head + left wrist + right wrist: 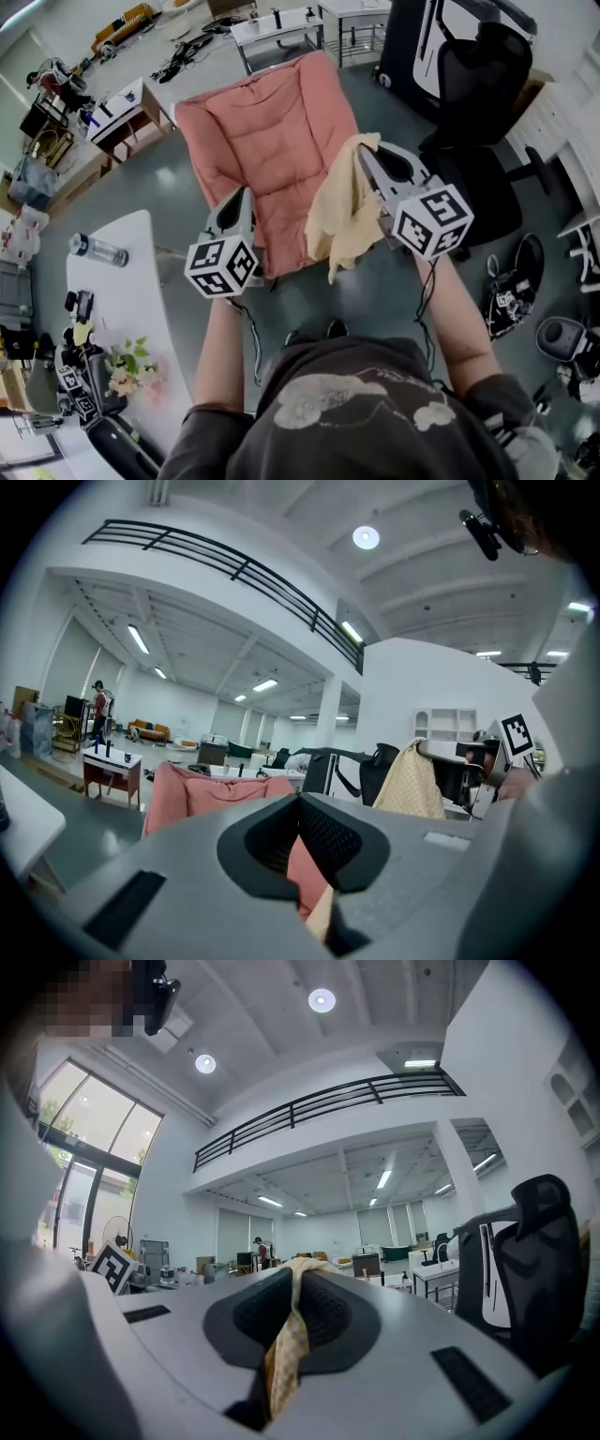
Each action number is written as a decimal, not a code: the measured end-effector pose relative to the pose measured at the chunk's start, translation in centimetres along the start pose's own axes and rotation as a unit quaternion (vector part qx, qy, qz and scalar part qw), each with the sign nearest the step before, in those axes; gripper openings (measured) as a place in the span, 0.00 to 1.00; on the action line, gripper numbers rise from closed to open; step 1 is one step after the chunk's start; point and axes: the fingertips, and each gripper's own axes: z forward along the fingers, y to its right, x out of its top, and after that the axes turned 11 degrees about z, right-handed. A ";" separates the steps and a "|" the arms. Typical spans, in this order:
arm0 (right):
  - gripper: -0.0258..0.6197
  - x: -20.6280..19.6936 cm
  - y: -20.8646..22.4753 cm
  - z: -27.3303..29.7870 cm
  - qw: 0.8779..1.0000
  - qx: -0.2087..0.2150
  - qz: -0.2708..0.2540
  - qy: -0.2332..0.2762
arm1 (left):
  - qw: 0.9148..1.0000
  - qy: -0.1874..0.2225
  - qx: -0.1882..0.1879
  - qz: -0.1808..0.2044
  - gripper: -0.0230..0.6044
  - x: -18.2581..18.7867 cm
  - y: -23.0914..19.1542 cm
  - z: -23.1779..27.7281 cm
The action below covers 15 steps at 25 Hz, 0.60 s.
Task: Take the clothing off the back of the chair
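Note:
The clothing is a pale yellow checked garment (342,216). It hangs clear of the pink padded chair (272,131), and my right gripper (361,150) is shut on its top edge. In the right gripper view the cloth (286,1354) runs down the slit between the closed jaws. My left gripper (244,195) is over the chair's near edge, left of the garment. Its jaws (300,803) look shut at the tips. Pink and pale yellow fabric show in the slit below; I cannot tell whether either is pinched. From there the garment (411,782) hangs to the right.
A black office chair (478,84) stands at the right, close to my right arm. At the left a white table (112,281) bears a water bottle (97,249) and flowers (127,370). Desks and gear stand farther back on the grey floor.

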 end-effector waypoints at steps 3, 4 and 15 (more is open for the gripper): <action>0.05 -0.8 0.6 -0.6 1.000 -0.014 0.005 -0.004 | 1.000 -0.003 -0.009 -0.001 0.03 -0.3 0.3 0.4; 0.05 -1.1 0.7 -0.7 1.000 -0.019 0.007 -0.005 | 1.000 -0.004 -0.011 -0.001 0.03 -0.5 0.3 0.4; 0.05 -3.2 -1.3 -2.7 0.997 -0.065 0.035 -0.007 | 0.999 -0.021 -0.049 0.001 0.03 -1.7 0.2 -2.7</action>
